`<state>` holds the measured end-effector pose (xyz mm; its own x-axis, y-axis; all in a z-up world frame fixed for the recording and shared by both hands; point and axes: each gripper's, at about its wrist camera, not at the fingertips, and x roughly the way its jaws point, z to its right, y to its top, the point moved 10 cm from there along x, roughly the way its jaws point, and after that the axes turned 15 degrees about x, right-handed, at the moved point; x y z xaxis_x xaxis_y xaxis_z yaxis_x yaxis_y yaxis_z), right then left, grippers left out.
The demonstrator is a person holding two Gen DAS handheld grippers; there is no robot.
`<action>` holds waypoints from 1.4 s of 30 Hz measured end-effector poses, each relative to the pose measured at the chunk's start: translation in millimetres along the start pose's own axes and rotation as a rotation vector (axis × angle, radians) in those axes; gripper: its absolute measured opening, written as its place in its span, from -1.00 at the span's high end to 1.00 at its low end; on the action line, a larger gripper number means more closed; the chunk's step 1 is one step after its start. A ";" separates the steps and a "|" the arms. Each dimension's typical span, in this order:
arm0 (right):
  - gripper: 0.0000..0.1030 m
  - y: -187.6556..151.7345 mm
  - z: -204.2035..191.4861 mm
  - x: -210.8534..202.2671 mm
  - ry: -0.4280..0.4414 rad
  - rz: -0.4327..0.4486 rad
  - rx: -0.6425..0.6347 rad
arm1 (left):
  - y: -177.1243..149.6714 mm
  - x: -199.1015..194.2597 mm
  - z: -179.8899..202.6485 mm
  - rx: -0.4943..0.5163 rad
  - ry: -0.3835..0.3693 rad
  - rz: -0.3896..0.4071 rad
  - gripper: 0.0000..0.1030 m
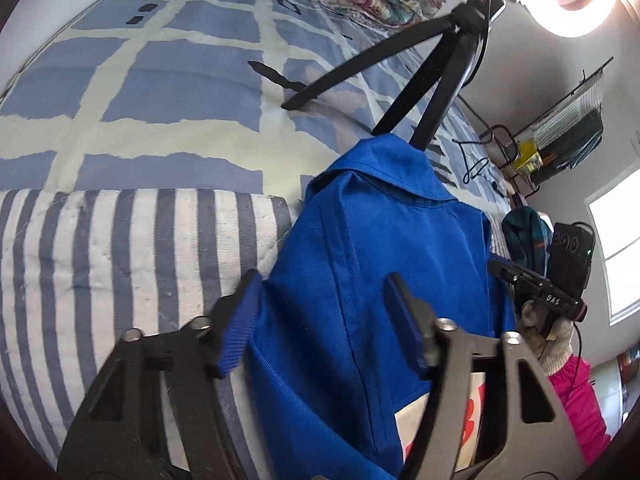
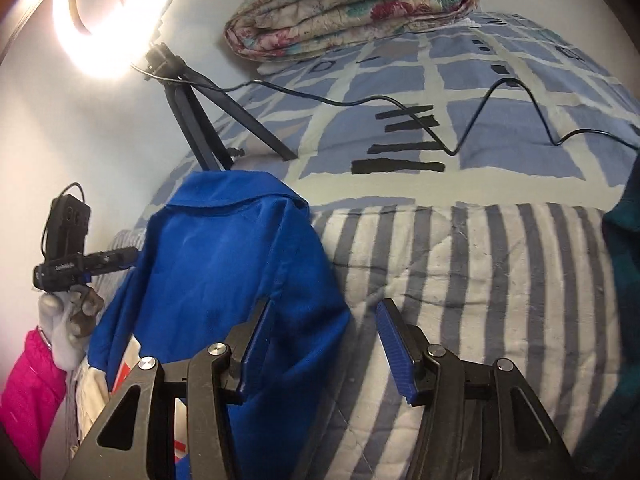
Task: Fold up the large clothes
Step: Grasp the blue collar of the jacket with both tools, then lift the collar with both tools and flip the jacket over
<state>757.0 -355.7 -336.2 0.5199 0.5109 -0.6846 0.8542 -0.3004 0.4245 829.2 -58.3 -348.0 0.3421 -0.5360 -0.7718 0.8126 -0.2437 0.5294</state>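
A bright blue collared garment (image 1: 360,260) lies on the striped quilt (image 1: 120,260), collar toward the far end. My left gripper (image 1: 322,320) stands open over its left half; one pad sits at the cloth's left edge, the other rests over the cloth. In the right wrist view the same blue garment (image 2: 224,264) shows its right edge between the fingers of my right gripper (image 2: 324,344), which is open, its right pad over bare striped quilt (image 2: 480,280). Neither pair of pads pinches the fabric. A gloved hand (image 1: 556,344) with a pink sleeve holds the right gripper.
A black tripod (image 1: 424,92) with a ring light (image 2: 96,36) stands just beyond the collar, its cable (image 2: 400,104) trailing across the blue checked bedsheet (image 2: 480,80). A folded floral quilt (image 2: 352,4) lies at the back. A dark teal garment (image 2: 624,280) lies at the right.
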 end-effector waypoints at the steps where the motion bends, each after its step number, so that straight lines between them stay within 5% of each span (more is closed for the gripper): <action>1: -0.09 0.7 -1.1 2.0 0.012 -0.003 0.007 | 1.6 1.3 0.3 0.004 0.006 0.001 -0.01; 5: -0.02 3.3 -10.7 8.6 0.030 -0.020 -0.002 | 5.3 8.4 6.7 0.039 0.032 -0.018 0.60; 7: 0.30 3.0 -14.2 13.8 0.003 -0.020 -0.031 | 5.9 9.3 11.5 0.068 0.052 -0.021 0.85; 9: 0.65 0.4 -19.8 16.0 -0.017 -0.020 -0.054 | 6.9 6.2 15.9 0.106 0.098 -0.019 0.87; 13: 0.90 0.0 -33.2 10.0 -0.066 -0.001 -0.114 | 10.4 -9.4 32.1 0.146 0.108 0.015 0.92; 26: 0.95 -12.0 -104.6 -86.7 0.061 0.121 -0.148 | -13.0 -98.8 79.5 0.142 0.110 0.146 0.96; 42: 0.97 -152.2 -163.4 -224.3 0.036 0.113 -0.240 | -123.4 -245.9 190.5 0.185 0.075 0.235 0.98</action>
<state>508.6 -293.0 -150.4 0.6076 0.5145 -0.6051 0.7613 -0.1602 0.6282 554.9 -50.4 -156.5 0.5499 -0.5359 -0.6406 0.6099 -0.2663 0.7464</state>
